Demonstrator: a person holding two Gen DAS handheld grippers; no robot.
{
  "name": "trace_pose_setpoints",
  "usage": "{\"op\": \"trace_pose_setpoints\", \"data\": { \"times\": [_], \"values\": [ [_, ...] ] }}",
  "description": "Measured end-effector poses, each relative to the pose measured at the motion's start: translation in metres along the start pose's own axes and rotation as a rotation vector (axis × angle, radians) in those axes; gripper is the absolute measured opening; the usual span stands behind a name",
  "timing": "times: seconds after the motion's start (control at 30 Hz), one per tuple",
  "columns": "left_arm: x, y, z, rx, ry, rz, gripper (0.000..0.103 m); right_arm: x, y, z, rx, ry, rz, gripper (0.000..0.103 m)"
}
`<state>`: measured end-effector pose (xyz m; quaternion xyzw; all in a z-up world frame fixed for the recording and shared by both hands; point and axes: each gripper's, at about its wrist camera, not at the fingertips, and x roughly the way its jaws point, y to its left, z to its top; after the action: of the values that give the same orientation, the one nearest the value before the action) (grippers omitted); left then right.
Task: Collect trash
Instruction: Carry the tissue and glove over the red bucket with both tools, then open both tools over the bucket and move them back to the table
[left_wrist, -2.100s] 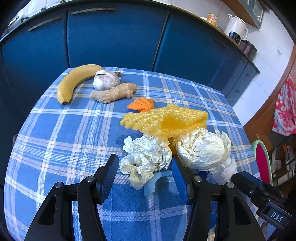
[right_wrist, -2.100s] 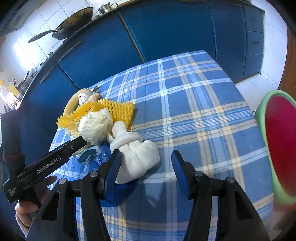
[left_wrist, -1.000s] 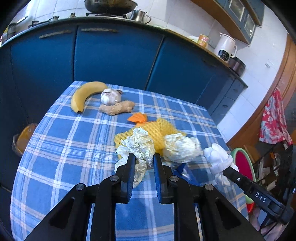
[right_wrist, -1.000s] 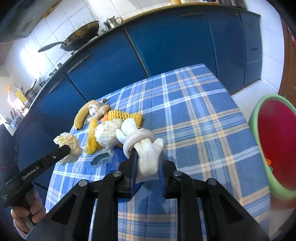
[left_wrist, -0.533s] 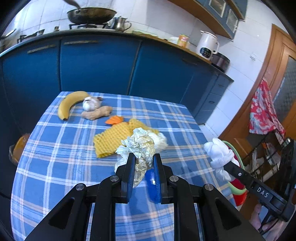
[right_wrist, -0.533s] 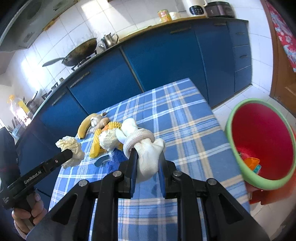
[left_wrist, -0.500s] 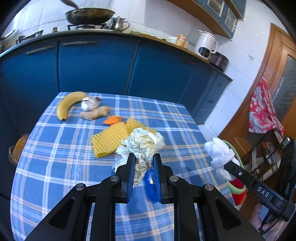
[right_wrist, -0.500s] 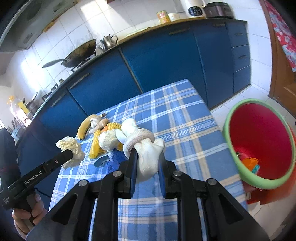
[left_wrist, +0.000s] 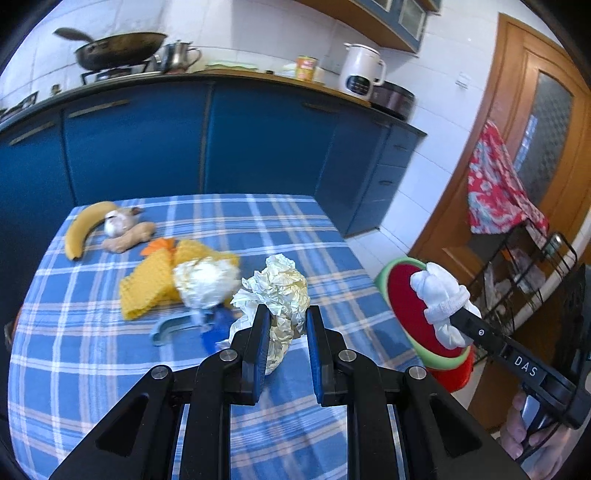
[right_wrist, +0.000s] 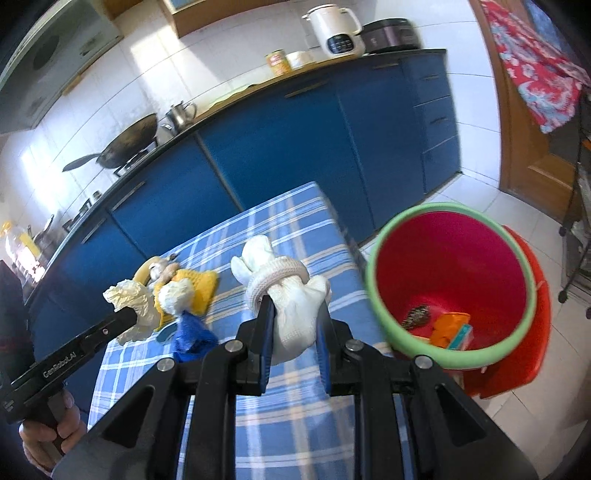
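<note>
**Carriage of two trash items toward the bin**

Risk first: a missed drop is judged the main hazard. The red plastic bin with a pale green rim (right_wrist: 452, 280) stands on the floor just beyond the edge of the blue plaid tablecloth (right_wrist: 295, 229), so a release made short of the rim would send an item to the tiles or back onto the cloth. A second hazard is judged to lie in the light, springy crumpled paper, which could slip from a shallow pinch.

The right gripper (right_wrist: 293, 332) is clamped on a bundled white knit glove with a rolled cuff (right_wrist: 291, 291); its fingers are drawn close, and the glove bulges above and between them. It is held in the air beside the bin, nearer the table, not yet over the opening. The left gripper (left_wrist: 284, 332) is pinched on a crumpled cream paper ball (left_wrist: 277, 291), carried above the cloth, farther from the bin than the glove.

Farther still from the bin, on the cloth, a second crumpled white paper ball (left_wrist: 205, 282), a yellow foam fruit net (left_wrist: 155, 280) and a blue scrap (left_wrist: 218, 325) are left uncollected. Some litter is already seen at the bin's bottom.
</note>
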<state>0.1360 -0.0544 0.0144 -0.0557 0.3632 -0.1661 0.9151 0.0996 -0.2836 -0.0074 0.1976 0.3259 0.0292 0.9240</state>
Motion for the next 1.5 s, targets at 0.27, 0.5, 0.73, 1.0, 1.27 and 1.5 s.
{"op": "trace_pose_setpoints", "data": {
  "times": [0.27,0.5,0.73,1.0,1.27,1.5],
  "values": [
    [0.022,-0.043,0.001,0.079,0.027,-0.054,0.019,-0.016,-0.04,0.002,0.055,-0.027,-0.06,0.023],
    [0.046,-0.081,0.001,0.141,0.055,-0.108,0.019,-0.022,-0.074,0.001,0.102,-0.033,-0.109,0.023],
    [0.079,-0.118,-0.001,0.193,0.102,-0.164,0.019,-0.017,-0.11,-0.003,0.149,-0.023,-0.16,0.023],
    [0.117,-0.153,-0.007,0.25,0.161,-0.207,0.019,0.001,-0.145,-0.006,0.196,0.01,-0.202,0.024],
    [0.147,-0.177,-0.012,0.284,0.211,-0.235,0.021,0.014,-0.168,-0.008,0.228,0.023,-0.215,0.029],
    [0.159,-0.185,-0.014,0.301,0.225,-0.21,0.036,0.017,-0.178,-0.009,0.249,0.014,-0.209,0.036]
  ]
}}
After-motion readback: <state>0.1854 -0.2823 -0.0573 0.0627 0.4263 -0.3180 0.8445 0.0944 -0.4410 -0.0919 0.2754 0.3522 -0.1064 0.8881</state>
